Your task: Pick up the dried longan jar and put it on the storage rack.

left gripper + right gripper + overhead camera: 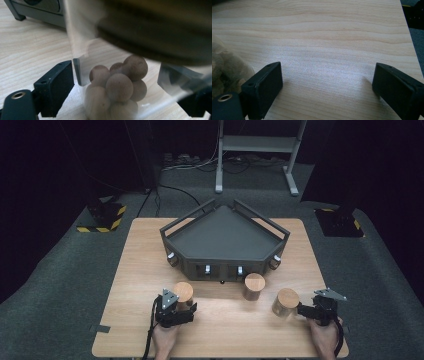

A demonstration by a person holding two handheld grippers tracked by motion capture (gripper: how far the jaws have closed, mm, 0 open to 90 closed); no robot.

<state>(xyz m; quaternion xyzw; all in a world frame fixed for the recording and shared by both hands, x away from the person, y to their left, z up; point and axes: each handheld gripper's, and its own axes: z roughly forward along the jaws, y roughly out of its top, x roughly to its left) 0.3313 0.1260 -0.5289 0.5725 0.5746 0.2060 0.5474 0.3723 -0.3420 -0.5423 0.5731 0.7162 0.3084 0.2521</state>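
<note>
The pale, fine-grained wooden worktop (220, 330) shows light beige streaks running lengthwise. On it stands a dark grey five-sided metal tray (225, 240) with small silver knobs along its front. In front of the tray stand three clear glass jars with light brown wooden lids: the left jar (183, 295), the middle jar (254, 286) and the right jar (285, 303). The left jar holds dull brown and tan wooden balls (117, 82). The left gripper (176, 312) and the right gripper (306, 310) are matt black, each topped by a grey plate. The floor around the tray's worktop is dark grey carpet (60, 285), with yellow-and-black striped plates (102, 222).
</note>
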